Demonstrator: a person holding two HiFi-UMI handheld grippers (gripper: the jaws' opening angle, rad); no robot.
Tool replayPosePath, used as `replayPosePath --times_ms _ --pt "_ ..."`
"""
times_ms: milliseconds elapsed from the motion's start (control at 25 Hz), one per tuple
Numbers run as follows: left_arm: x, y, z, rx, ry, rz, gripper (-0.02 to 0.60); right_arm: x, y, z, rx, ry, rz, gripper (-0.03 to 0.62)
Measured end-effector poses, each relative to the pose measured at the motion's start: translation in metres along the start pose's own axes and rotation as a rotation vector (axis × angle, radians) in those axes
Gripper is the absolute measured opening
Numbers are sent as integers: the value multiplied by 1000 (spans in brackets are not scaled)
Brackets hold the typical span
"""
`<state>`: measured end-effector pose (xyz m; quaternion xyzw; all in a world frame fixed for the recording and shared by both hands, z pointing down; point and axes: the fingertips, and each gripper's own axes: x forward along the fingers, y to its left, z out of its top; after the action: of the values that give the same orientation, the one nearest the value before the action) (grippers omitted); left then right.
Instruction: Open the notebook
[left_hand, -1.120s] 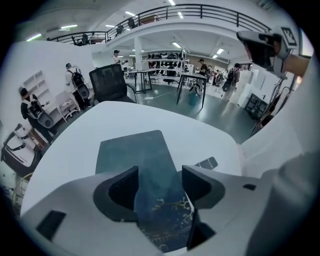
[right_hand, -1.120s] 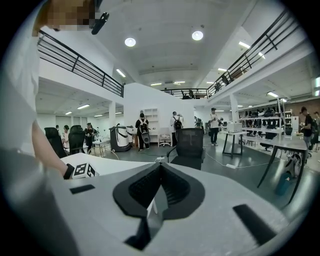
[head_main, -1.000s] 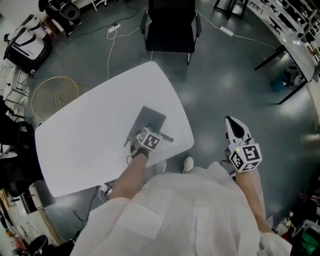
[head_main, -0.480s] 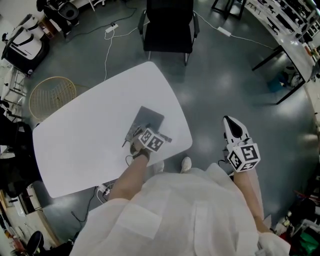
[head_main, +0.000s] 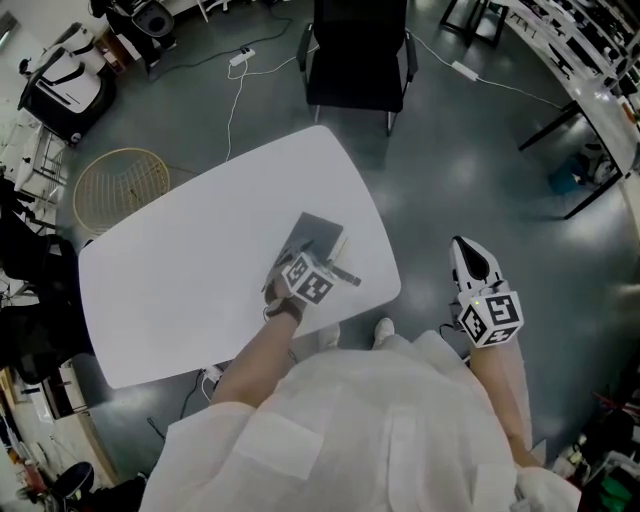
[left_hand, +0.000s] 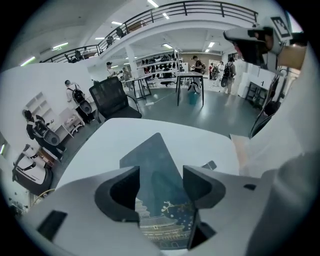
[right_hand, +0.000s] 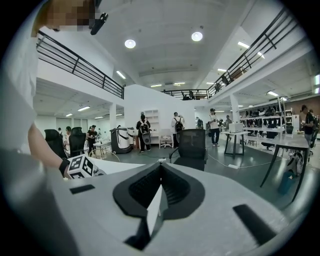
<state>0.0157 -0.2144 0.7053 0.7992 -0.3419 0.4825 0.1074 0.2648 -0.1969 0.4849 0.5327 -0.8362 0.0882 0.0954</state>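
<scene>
A dark notebook (head_main: 320, 236) with a teal cover and a gold drawing lies shut and flat on the white table (head_main: 170, 270), near its right edge. My left gripper (head_main: 296, 266) hovers over the notebook's near end. In the left gripper view the jaws stand apart, with the notebook's cover (left_hand: 154, 165) showing between them and nothing held by the left gripper (left_hand: 161, 186). I cannot tell whether the fingertips touch the cover. My right gripper (head_main: 474, 262) hangs over the floor to the right of the table. In its own view the right gripper (right_hand: 160, 167) has its jaws pressed together and empty.
A black office chair (head_main: 358, 48) stands at the table's far side. A round wicker basket (head_main: 120, 185) sits on the floor at the left, with cables (head_main: 235, 85) beyond it. A desk on dark legs (head_main: 585, 95) lines the right side. The person's feet (head_main: 382, 328) are at the table's near edge.
The head camera has shifted a little, so the table sits slightly further right in the picture. The left gripper stays over the notebook's near end. The right gripper has not moved.
</scene>
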Motion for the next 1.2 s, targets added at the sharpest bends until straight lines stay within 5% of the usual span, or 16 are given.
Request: replayPosePath --times_ms 560,1200 --pt "-58 57 14 29 -99 30 258 22 37 5 47 -43 -11 5" --pt "-83 183 -23 -16 -90 193 256 37 67 5 85 -67 -75 5"
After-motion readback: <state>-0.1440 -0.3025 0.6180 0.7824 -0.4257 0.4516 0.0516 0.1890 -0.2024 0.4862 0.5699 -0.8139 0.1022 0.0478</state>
